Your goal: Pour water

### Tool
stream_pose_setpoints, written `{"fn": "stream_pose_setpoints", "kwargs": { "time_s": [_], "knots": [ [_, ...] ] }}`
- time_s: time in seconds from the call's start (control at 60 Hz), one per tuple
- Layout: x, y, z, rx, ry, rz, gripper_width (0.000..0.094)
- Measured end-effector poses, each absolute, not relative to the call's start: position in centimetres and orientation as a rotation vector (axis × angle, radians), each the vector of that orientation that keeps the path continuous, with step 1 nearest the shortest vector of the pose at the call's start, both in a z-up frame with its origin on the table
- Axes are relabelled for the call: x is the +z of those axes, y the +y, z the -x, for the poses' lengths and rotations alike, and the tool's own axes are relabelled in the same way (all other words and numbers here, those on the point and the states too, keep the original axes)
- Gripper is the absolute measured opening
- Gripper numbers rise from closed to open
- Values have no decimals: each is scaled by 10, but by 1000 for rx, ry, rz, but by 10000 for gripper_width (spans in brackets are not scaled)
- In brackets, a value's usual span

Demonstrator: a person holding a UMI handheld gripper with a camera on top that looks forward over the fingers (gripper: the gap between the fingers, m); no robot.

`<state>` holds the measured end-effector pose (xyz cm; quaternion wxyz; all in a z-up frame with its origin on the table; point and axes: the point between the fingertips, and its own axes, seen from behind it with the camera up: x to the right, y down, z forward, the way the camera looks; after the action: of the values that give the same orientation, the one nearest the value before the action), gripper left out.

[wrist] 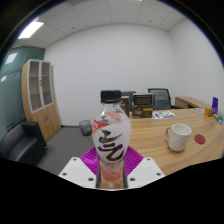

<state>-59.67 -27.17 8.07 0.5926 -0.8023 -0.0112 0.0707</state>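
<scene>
The tool [111, 172] is holding a clear bottle [110, 140] upright between its two fingers — the purple pads [92, 158] are pressing against the bottle's lower part from both sides, so the fingers are closed about as far as the bottle's width allows. The bottle is carrying a white cap and a white label with dark and red markings, and pinkish liquid is showing near its bottom. It is standing out in front of the wooden surface [150, 135], which is stretching away beyond the fingers and to the right. A white mug [179, 136] is sitting on that surface, well apart from the bottle, with its handle turned toward the bottle. Farther back, a dark chair [162, 99] is standing behind the surface, and a tall wooden cabinet [40, 95] is lining the wall off to the left.
</scene>
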Motion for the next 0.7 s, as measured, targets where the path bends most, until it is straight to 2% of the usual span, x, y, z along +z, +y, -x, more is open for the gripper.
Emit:
{"fn": "stream_pose_setpoints", "kwargs": {
  "time_s": [0.05,0.083,0.217,0.383,0.517,0.617,0.7],
  "knots": [
    [89,-274,601,246,26,1845,298],
    [125,-259,597,330,74,1842,297],
    [186,-236,590,718,354,1777,295],
    [229,-208,560,1230,734,1624,294],
    [237,-186,517,1551,1037,1433,294],
    [232,-180,488,1707,1200,1312,295],
    [214,-166,477,1782,1306,1246,294]
  ]
}}
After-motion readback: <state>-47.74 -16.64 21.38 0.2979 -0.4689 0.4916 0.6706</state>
